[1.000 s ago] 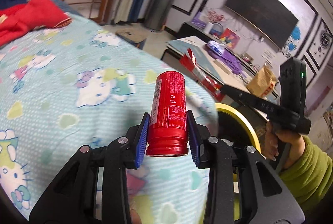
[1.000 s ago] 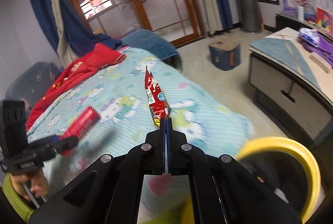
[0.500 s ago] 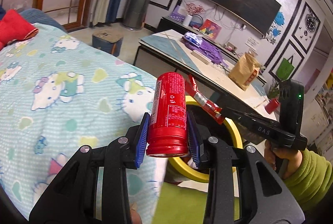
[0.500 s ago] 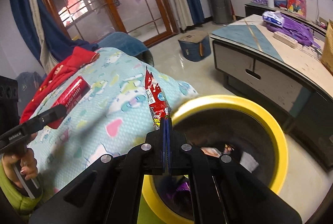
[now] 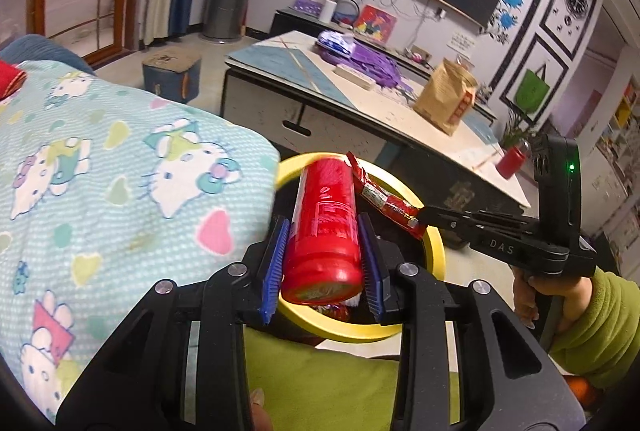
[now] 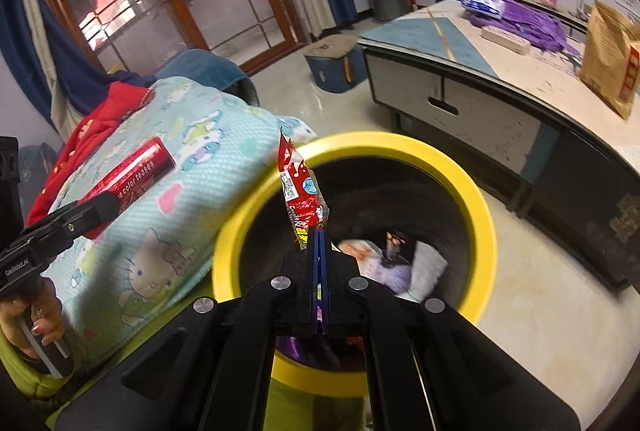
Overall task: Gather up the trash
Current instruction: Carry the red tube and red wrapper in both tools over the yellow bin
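Our left gripper (image 5: 324, 263) clamps the can (image 5: 325, 227); our right gripper (image 6: 319, 231) pinches the wrapper (image 6: 302, 195) over the bin (image 6: 476, 207).

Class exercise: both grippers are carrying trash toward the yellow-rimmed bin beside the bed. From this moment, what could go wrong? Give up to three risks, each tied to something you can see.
1. The red can sits in the left gripper above the near yellow rim, beside the blanket; released now, it might strike the rim or land on the bed.
2. The right gripper pinches only the snack wrapper by its end; being light, it may drift outside.
3. Both grippers crowd one opening and could collide.
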`<state>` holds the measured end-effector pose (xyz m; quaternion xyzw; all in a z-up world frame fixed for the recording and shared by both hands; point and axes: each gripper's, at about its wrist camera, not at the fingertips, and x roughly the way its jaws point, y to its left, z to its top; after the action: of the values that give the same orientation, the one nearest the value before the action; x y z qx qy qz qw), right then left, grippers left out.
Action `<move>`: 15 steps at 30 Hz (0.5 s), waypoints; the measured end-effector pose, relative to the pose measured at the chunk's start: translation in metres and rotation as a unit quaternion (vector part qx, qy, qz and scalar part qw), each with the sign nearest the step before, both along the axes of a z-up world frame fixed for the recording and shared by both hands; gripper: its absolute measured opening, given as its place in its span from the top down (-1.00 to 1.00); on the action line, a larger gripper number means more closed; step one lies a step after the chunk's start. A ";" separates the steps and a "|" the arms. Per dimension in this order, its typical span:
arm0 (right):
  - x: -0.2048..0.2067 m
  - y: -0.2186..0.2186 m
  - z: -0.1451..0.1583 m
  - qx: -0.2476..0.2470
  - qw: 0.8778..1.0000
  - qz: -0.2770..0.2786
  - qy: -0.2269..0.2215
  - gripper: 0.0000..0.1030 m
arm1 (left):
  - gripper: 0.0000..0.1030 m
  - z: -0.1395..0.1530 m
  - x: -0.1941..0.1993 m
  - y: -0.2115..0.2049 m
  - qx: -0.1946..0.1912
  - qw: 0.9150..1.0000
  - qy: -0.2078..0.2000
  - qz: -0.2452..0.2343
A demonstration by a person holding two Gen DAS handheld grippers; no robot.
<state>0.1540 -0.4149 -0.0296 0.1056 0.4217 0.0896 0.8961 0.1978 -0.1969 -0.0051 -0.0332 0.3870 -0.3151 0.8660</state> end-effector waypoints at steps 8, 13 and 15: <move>-0.021 -0.023 -0.012 -0.009 1.000 -0.026 -0.007 0.97 | 0.51 -0.008 -0.002 -0.033 0.025 0.999 -0.006 -0.026; -0.020 -0.030 -0.015 0.010 0.999 -0.034 -0.005 0.97 | 0.51 -0.016 0.003 -0.055 0.048 0.998 -0.006 -0.042; -0.020 -0.029 -0.016 0.013 0.999 -0.032 -0.005 0.97 | 0.51 -0.018 0.006 -0.065 0.057 0.997 -0.008 -0.048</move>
<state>0.1340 -0.4444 -0.0457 0.1301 0.4125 0.0667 0.8992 0.2042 -0.2619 -0.0231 0.0378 0.3982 -0.3341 0.8534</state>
